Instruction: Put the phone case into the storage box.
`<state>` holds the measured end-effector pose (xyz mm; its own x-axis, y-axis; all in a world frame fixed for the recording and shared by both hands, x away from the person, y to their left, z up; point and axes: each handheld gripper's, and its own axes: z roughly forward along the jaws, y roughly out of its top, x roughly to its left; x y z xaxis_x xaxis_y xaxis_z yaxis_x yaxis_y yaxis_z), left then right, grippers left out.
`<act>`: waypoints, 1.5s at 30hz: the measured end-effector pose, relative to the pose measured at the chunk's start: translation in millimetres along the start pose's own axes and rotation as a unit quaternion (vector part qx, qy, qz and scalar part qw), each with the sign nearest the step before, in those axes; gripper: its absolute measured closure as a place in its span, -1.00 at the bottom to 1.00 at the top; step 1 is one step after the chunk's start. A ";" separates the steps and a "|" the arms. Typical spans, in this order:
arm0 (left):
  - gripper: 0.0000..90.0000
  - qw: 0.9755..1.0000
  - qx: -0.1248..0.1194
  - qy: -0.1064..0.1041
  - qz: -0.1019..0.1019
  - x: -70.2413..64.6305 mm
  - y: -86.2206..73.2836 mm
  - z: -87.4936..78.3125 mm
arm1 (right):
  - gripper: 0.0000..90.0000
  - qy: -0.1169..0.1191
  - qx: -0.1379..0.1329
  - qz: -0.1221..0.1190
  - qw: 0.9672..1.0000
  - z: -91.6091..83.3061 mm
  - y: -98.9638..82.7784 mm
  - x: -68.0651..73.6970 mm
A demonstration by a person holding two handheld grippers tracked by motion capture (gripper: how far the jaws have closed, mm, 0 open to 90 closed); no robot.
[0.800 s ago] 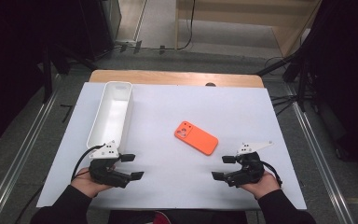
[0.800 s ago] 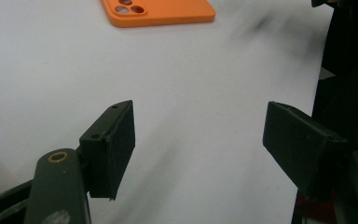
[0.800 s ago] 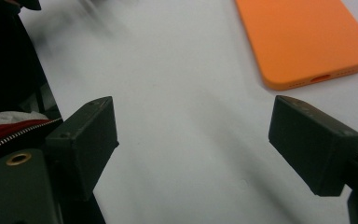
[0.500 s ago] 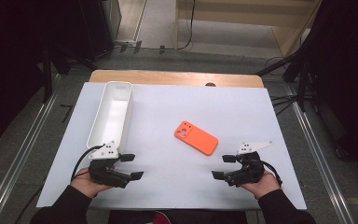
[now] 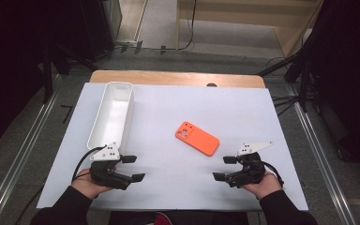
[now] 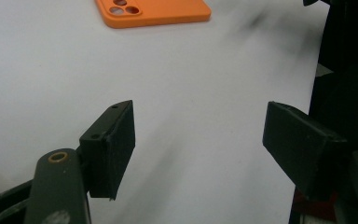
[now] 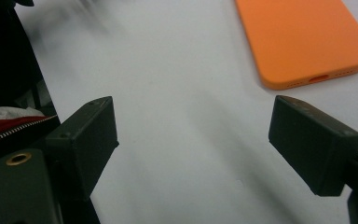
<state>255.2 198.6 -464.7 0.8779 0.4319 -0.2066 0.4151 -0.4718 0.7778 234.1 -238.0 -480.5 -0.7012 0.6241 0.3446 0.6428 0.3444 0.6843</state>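
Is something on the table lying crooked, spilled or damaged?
Nothing is spilled or damaged. The orange phone case lies face down at a slant to the table's edges, and the white tray is slightly angled too. Both look whole.

The orange phone case has a matt, smooth, rubber-like skin with no gloss. The long white plastic tray shows a smooth, faintly shiny wall. The tabletop is pale wood along its far edge, covered by a smooth, matt white sheet. The black gripper fingers look like matt, hard plastic with brass-coloured rivets.
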 end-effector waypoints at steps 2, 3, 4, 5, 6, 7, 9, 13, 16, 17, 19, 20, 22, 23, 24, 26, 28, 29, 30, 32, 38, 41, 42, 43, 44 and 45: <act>-0.43 1.000 0.000 0.001 -0.001 0.1 -0.1 0.2 | -0.68 0.000 0.002 0.003 1.000 0.3 0.2 0.2; -0.43 1.000 0.000 0.001 -0.001 0.2 0.1 0.1 | -0.68 -0.001 0.002 0.002 1.000 0.6 0.1 0.0; -0.43 1.000 -0.001 0.000 -0.001 0.2 0.1 0.1 | -0.68 0.000 0.002 0.001 1.000 0.7 -0.1 -0.4; -0.43 1.000 -0.001 0.001 -0.001 0.2 0.2 0.1 | -0.68 0.000 0.002 0.001 1.000 0.7 -0.1 -0.4; -0.43 1.000 -0.001 0.002 0.000 0.3 0.2 0.1 | -0.68 0.001 0.002 0.003 1.000 0.5 -0.2 -0.8; -0.43 1.000 -0.002 0.001 -0.001 0.3 0.3 0.0 | -0.68 0.001 0.002 0.002 1.000 0.5 -0.2 -1.0; -0.43 1.000 -0.002 0.001 -0.001 0.5 0.2 0.1 | -0.68 0.002 0.003 0.004 1.000 0.5 -0.3 -1.2; -0.43 1.000 -0.002 0.001 -0.001 0.4 0.2 0.0 | -0.68 0.002 0.005 0.005 1.000 0.7 -0.3 -1.2; -0.43 1.000 -0.002 0.001 -0.001 0.6 0.1 0.1 | -0.68 0.001 0.002 0.004 1.000 0.6 -0.2 -1.7; -0.43 1.000 -0.003 0.001 -0.001 0.6 0.1 0.1 | -0.68 0.001 0.002 0.004 1.000 0.5 -0.2 -1.7; -0.43 1.000 -0.003 0.000 -0.001 0.6 0.1 0.2 | -0.68 0.002 0.003 0.007 1.000 0.4 -0.3 -1.9; -0.43 1.000 -0.002 0.000 0.000 0.6 0.1 0.1 | -0.68 0.002 0.004 0.007 1.000 0.5 -0.4 -2.1; -0.43 1.000 -0.003 0.000 0.000 0.3 0.1 0.2 | -0.68 0.003 0.004 0.007 1.000 0.5 -0.3 -2.1; -0.43 1.000 -0.003 0.000 0.000 0.3 0.1 0.2 | -0.68 0.003 0.004 0.007 1.000 0.5 -0.3 -2.1; -0.43 1.000 -0.003 0.000 0.000 0.4 0.2 0.1 | -0.68 0.003 0.004 0.007 1.000 0.5 -0.3 -2.1; -0.43 1.000 -0.003 0.000 0.000 0.5 0.1 0.1 | -0.68 0.002 0.003 0.007 1.000 0.3 -0.5 -2.2; -0.43 1.000 -0.003 0.000 0.000 0.6 0.0 0.0 | -0.68 0.001 0.003 0.009 1.000 0.0 -0.5 -2.2; -0.43 1.000 -0.003 0.000 0.000 0.6 0.0 -0.1 | -0.68 0.001 0.003 0.009 1.000 -0.2 -0.5 -2.2; -0.43 1.000 -0.002 0.000 0.000 0.7 0.0 -0.1 | -0.68 0.001 0.002 0.009 1.000 -0.3 -0.5 -2.2; -0.43 1.000 -0.002 0.000 -0.001 0.8 0.0 -0.1 | -0.68 0.001 0.003 0.009 1.000 -0.6 -0.7 -2.6; -0.43 1.000 -0.003 0.000 -0.002 0.8 0.1 -0.4 | -0.68 -0.003 0.001 0.011 1.000 -2.3 -0.8 -3.6; -0.43 1.000 -0.002 0.001 -0.001 0.8 0.1 -0.5 | -0.68 -0.004 0.001 0.010 1.000 -3.0 -0.9 -3.8; -0.43 1.000 -0.003 0.000 -0.001 0.8 0.1 -0.6 | -0.68 -0.005 -0.002 0.008 1.000 -3.9 -1.1 -4.4; -0.43 1.000 -0.003 0.000 -0.001 0.8 0.1 -0.6 | -0.68 -0.005 -0.002 0.008 1.000 -3.9 -1.1 -4.4; -0.43 1.000 -0.003 0.001 -0.002 0.8 0.2 -0.8 | -0.68 -0.007 -0.002 0.010 1.000 -4.7 -1.2 -4.6; -0.43 1.000 -0.003 0.000 -0.001 0.9 0.2 -0.8 | -0.68 -0.009 -0.001 0.011 1.000 -5.5 -1.4 -5.2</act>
<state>255.9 199.6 -464.2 0.8771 0.4328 -0.2080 0.4153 -0.4662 0.7811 235.2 -245.6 -479.8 -0.6820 0.6433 0.3480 0.6569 0.3298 0.6780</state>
